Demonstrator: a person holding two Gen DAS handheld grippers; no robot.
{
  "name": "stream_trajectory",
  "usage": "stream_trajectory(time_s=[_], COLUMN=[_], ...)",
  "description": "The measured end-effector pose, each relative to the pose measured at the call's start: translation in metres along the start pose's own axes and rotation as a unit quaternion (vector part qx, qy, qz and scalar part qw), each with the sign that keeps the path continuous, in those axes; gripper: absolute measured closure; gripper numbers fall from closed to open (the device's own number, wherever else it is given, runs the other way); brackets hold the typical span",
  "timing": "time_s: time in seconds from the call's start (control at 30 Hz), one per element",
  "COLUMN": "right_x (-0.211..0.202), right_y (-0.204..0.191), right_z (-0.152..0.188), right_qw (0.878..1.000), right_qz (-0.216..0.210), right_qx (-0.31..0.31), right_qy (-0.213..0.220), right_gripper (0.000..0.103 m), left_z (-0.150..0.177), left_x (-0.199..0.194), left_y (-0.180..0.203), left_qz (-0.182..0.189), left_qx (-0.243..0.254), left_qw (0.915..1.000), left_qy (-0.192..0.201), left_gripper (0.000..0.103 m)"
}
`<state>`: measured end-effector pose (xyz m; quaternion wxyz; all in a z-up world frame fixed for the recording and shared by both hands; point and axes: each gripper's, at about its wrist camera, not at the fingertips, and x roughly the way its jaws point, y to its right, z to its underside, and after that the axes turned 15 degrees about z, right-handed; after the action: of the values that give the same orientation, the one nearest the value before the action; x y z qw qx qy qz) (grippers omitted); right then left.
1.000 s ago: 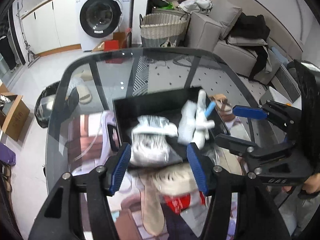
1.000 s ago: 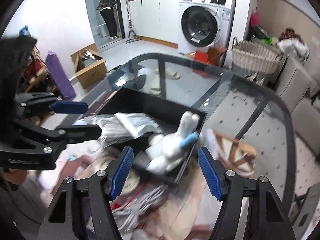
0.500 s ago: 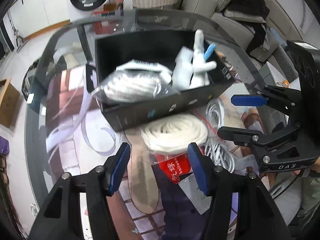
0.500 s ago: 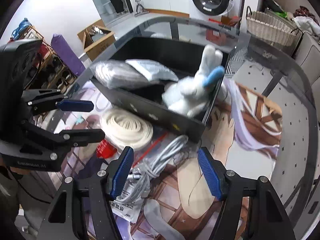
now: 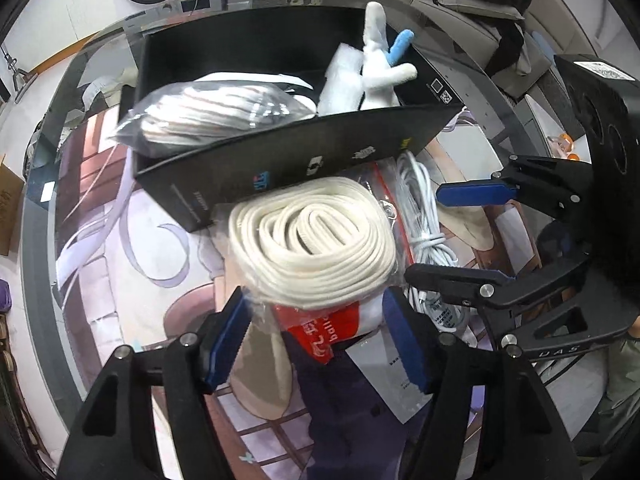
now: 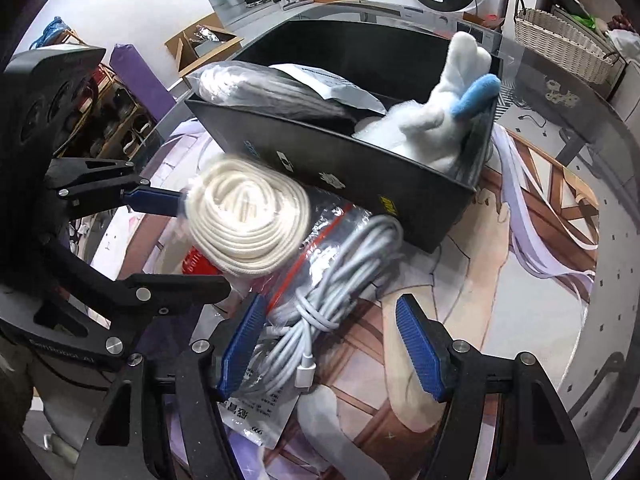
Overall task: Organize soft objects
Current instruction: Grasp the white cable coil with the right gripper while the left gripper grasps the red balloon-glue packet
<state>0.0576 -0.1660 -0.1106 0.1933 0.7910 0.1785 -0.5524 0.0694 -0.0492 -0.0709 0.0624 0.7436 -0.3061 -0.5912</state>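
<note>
Hovering over a bagged coil of cream rope (image 5: pixel 312 248), the left gripper (image 5: pixel 316 340) has its blue pads either side of the bag's near edge; jaws have just been widening, and the pads don't clearly press on it, so I read them as apart, not gripping. The rope bag lies just ahead of the left fingers, on a red-labelled packet (image 5: pixel 324 332) and up against the near wall of the black box (image 5: pixel 280 160).

The right gripper (image 6: pixel 332 348) stands with jaws fairly wide over a bagged bundle of white cable (image 6: pixel 332 288). The cable runs between its pads; the left pad sits right at the bag, contact unclear.

Beyond both grippers the box holds a white plush toy (image 6: pixel 444 120) with a blue part at the right end and a bagged grey-white bundle (image 5: pixel 216 112) at the left end, with a flat packet (image 6: pixel 328 80) on top.

Everything sits on a printed mat (image 6: pixel 520 248) over a glass table (image 6: pixel 608 240).
</note>
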Motion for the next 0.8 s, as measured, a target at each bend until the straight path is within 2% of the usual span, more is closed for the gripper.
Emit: stream_trajectory(time_s=[0.07, 0.27, 0.37, 0.4, 0.43, 0.53, 0.7, 0.8], right_x=[0.001, -0.001, -0.002, -0.002, -0.003, -0.001, 0.01, 0.011], right_y=[0.004, 0.019, 0.023, 0.023, 0.022, 0.017, 0.007, -0.004], right_z=[0.001, 0.003, 0.005, 0.005, 0.003, 0.002, 0.0, -0.003], right_qw=[1.0, 1.0, 1.0, 1.0, 1.0, 1.0, 1.0, 1.0], right_qz=[0.001, 0.008, 0.005, 0.004, 0.003, -0.013, -0.015, 0.008], right_qx=[0.0, 0.009, 0.014, 0.015, 0.016, 0.024, 0.011, -0.01], right_qy=[-0.003, -0.009, -0.009, -0.009, -0.008, -0.009, -0.021, -0.015], right_gripper=[0.034, 0.034, 0.034, 0.034, 0.034, 0.034, 0.034, 0.034], left_z=[-0.002, -0.008, -0.011, -0.01, -0.01, -0.005, 0.008, 0.015], left_x=[0.003, 0.021, 0.024, 0.025, 0.026, 0.021, 0.005, -0.007], left_y=[0.003, 0.006, 0.009, 0.01, 0.012, 0.012, -0.008, -0.027], left_qz=[-0.005, -0.017, -0.034, -0.039, -0.044, -0.046, -0.055, -0.06], left_qx=[0.003, 0.007, 0.019, 0.023, 0.028, 0.037, 0.03, 0.01], left_qw=[1.0, 0.9997, 0.9991, 0.9988, 0.9983, 0.9977, 0.9977, 0.9979], left_qy=[-0.002, -0.016, -0.017, -0.019, -0.024, -0.032, -0.026, -0.024], left_gripper=[0.029, 0.026, 0.026, 0.028, 0.036, 0.045, 0.047, 0.047])
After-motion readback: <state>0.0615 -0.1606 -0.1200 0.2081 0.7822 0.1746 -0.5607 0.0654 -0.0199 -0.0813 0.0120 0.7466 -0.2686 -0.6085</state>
